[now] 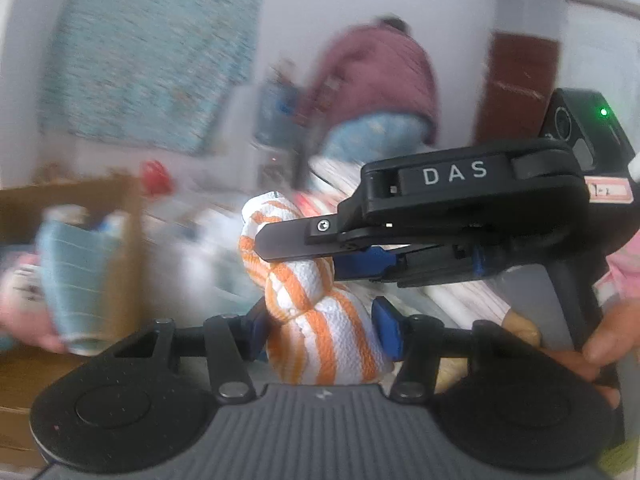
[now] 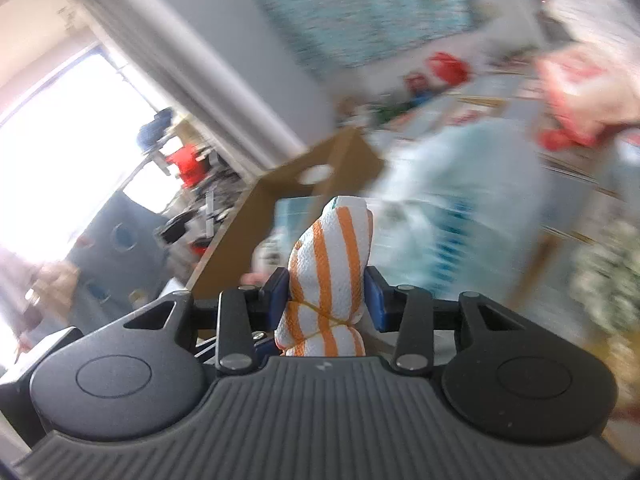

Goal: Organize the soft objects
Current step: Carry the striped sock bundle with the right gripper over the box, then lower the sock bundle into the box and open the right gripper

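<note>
An orange-and-white striped cloth, twisted into a roll, is held in the air by both grippers. In the left wrist view my left gripper is shut on its lower part between blue pads. My right gripper comes in from the right and clamps the cloth higher up. In the right wrist view my right gripper is shut on the same cloth, whose end sticks up between the fingers. A yellow band shows around it near the pads.
A brown cardboard box stands at the left with a light blue striped cloth in front of it; the box also shows in the right wrist view. A person in a maroon top bends over behind. Both views are blurred.
</note>
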`<action>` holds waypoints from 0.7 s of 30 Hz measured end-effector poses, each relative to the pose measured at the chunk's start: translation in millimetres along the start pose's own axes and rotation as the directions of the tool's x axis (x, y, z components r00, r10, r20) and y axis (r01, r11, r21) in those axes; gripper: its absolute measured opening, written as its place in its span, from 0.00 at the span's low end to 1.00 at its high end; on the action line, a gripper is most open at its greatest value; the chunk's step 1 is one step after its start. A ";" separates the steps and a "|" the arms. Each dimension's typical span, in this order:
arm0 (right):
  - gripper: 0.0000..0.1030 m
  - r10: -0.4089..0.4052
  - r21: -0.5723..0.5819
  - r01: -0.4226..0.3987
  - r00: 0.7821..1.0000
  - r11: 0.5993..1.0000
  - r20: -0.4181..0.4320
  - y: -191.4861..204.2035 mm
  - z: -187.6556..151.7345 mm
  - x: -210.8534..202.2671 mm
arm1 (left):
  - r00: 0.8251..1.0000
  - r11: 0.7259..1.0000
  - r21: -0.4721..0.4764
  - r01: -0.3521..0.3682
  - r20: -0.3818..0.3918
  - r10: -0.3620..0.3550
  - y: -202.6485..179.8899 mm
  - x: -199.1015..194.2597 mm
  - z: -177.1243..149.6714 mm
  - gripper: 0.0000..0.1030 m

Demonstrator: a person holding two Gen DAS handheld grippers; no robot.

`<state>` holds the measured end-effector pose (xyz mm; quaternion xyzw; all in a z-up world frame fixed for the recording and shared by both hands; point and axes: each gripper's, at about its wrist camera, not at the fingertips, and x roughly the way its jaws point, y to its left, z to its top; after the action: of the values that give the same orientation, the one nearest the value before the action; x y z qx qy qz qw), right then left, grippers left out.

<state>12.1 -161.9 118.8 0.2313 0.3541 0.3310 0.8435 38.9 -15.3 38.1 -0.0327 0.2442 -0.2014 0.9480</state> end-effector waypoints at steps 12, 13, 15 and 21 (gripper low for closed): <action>0.37 0.192 0.005 -0.201 0.926 0.980 -0.325 96.5 37.8 215.7 | 0.924 0.893 -0.262 -0.367 0.007 0.382 151.7 -56.2 10.5 0.67; 0.37 0.184 0.015 -0.191 0.917 0.982 -0.354 98.4 37.2 233.2 | 0.917 0.883 -0.274 -0.382 0.005 0.398 158.6 -59.8 8.6 0.67; 0.38 0.177 0.059 -0.167 0.893 0.984 -0.414 99.8 30.4 262.4 | 0.902 0.860 -0.300 -0.413 -0.003 0.432 170.1 -66.7 3.7 0.68; 0.41 0.129 0.128 -0.068 0.819 0.989 -0.559 99.9 -1.0 323.4 | 0.869 0.812 -0.339 -0.475 -0.034 0.493 189.6 -91.9 -9.1 0.69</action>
<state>143.3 139.1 36.9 0.1836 0.5920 0.4092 0.6696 30.4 195.4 41.0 -0.1362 0.2490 0.0920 0.9545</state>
